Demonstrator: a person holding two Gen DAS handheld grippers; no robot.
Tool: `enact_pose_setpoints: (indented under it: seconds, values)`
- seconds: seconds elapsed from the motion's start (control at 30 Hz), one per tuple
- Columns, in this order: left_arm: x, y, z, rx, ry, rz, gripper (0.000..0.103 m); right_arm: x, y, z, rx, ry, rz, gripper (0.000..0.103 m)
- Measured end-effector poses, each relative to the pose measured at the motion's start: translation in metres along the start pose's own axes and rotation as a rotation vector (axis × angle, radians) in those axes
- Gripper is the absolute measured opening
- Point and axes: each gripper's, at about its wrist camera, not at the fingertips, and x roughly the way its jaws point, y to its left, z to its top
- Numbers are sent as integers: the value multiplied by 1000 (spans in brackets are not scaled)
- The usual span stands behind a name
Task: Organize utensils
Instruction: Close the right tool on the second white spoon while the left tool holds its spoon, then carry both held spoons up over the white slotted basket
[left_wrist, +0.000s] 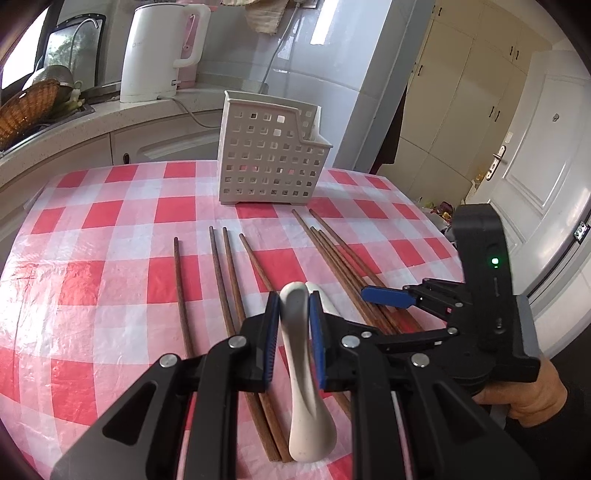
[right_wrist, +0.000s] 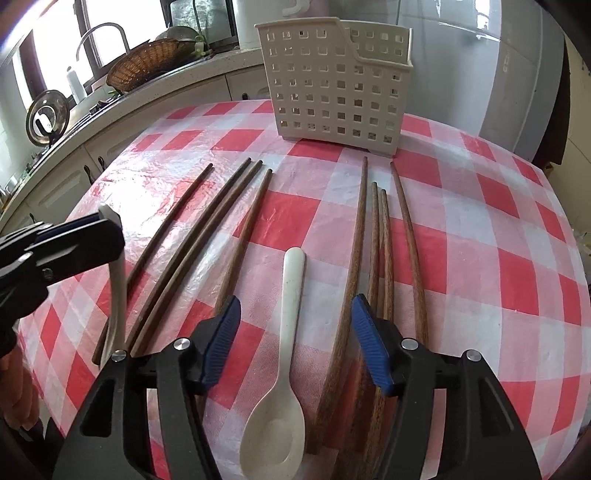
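Note:
My left gripper (left_wrist: 294, 334) is shut on the handle of a white spoon (left_wrist: 304, 387), held just above the red-checked tablecloth; it also shows in the right wrist view (right_wrist: 116, 291). My right gripper (right_wrist: 295, 341) is open over a second white spoon (right_wrist: 284, 354) that lies flat between its fingers. It shows in the left wrist view (left_wrist: 384, 297) too. Several brown chopsticks lie in a left group (right_wrist: 192, 243) and a right group (right_wrist: 380, 251). A white perforated utensil basket (left_wrist: 271, 155) stands upright at the table's far side (right_wrist: 332, 85).
A kitchen counter runs behind the table with a white kettle (left_wrist: 159, 51), a wicker basket (left_wrist: 26, 107) and a sink tap (right_wrist: 103, 37). A white door (left_wrist: 535, 147) and cupboards are to the right. The table's edge curves round on the right.

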Motion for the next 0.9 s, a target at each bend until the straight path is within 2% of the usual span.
enact_pose_setpoints:
  seconds: [0.03,0.1,0.17,0.2,0.33,0.53,0.9]
  values:
    - [1,1,0,-2,3,3,16,4,1,1,-9,2,-13,60]
    - [3,3,-1,-12,10,6,16,10,3,5,-31,9,-50,57]
    - [3,2,-2,-12,9,3,16,16,4,8,-49,20,-55,42]
    - [3,1,-2,-10,7,0,16,17,4,9,-59,15,-53,40]
    - [1,-3,-2,1,1,-6,16,18,12,12,-101,25,-45,13]
    - [-2,-2,-2,-2,-4,-5,16,4,9,7,-79,-1,-29,6]
    - [-11,-6,0,8,-23,-15,16,-55,-9,1,24,-125,20,5]
